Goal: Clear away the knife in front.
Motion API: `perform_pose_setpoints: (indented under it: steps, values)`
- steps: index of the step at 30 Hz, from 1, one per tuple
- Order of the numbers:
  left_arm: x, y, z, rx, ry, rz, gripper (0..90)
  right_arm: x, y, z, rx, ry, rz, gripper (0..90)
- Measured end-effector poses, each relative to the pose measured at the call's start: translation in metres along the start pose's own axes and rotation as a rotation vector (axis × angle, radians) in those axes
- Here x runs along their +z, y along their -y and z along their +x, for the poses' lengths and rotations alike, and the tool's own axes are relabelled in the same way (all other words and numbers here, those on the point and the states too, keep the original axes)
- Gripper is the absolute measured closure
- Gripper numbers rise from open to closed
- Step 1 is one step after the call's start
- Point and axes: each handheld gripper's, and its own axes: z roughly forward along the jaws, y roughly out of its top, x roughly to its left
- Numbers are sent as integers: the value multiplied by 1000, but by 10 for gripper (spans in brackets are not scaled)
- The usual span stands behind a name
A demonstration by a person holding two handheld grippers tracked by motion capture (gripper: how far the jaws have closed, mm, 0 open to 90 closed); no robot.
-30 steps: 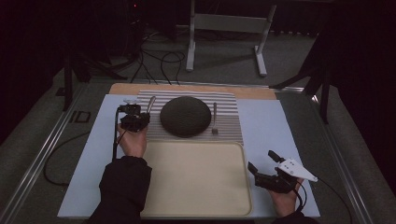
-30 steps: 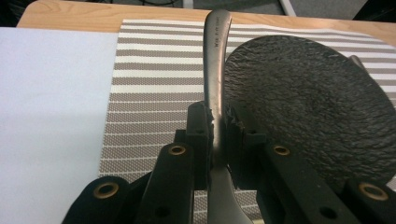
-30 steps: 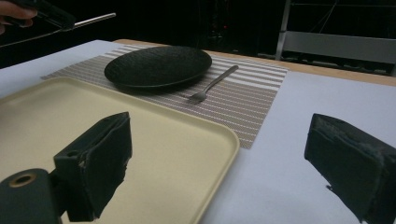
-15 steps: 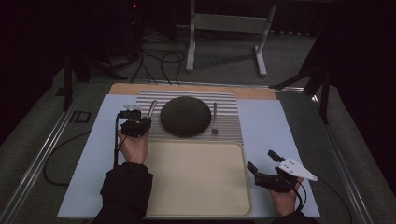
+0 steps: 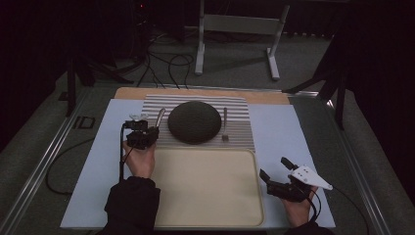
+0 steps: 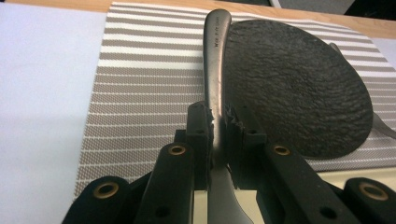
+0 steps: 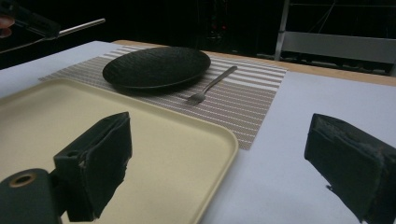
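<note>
- Left gripper [image 5: 142, 133]: at the left edge of the striped placemat [image 5: 240, 128], beside the black plate [image 5: 194, 122]. In the left gripper view its toothed jaws are clenched on the handle of a metal utensil [image 6: 214, 70], which runs forward between them along the plate's left rim; whether it is a knife or a spoon cannot be told, since its working end is hidden below the jaws.
- In the right gripper view the same utensil [image 7: 81, 25] appears raised clear of the table at the upper left.
- Right gripper [image 5: 279, 172]: held over the light blue table cover [image 5: 98, 161], just beside the near right corner of the cream tray [image 5: 205, 186]. Its jaws stand wide apart with nothing between them, one over the tray's corner, the other over the cover.
- Black plate: textured, round, resting on the middle of the placemat, just beyond the tray's far edge.
- Fork [image 5: 225, 125]: lying flat on the placemat, just right of the plate, tines toward the tray.
- Tray: bare, nearest the person, between the two hands.
</note>
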Motion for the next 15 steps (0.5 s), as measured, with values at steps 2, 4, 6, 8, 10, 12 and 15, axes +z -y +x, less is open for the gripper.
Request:
perform_pose_setpoints:
  steps: [2,4,6,8,10,12,15]
  values:
    - [-1,1,-1,-7,9,1,805,0,0,0,2,0,-2,75]
    - [-2,2,-1,-3,6,0,805,1,0,0,3,0,-1,75]
    - [-3,3,-4,-4,9,0,805,2,0,0,0,-3,0,75]
    - [-4,3,-5,-10,12,-4,805,1,0,1,2,-2,-1,75]
    - [-5,5,-7,-13,19,-4,805,1,0,0,6,1,-3,75]
    - [-6,6,-8,-13,22,-4,805,0,0,0,9,4,-9,75]
    - [-8,9,-10,-16,21,-6,805,1,0,-1,9,5,-4,75]
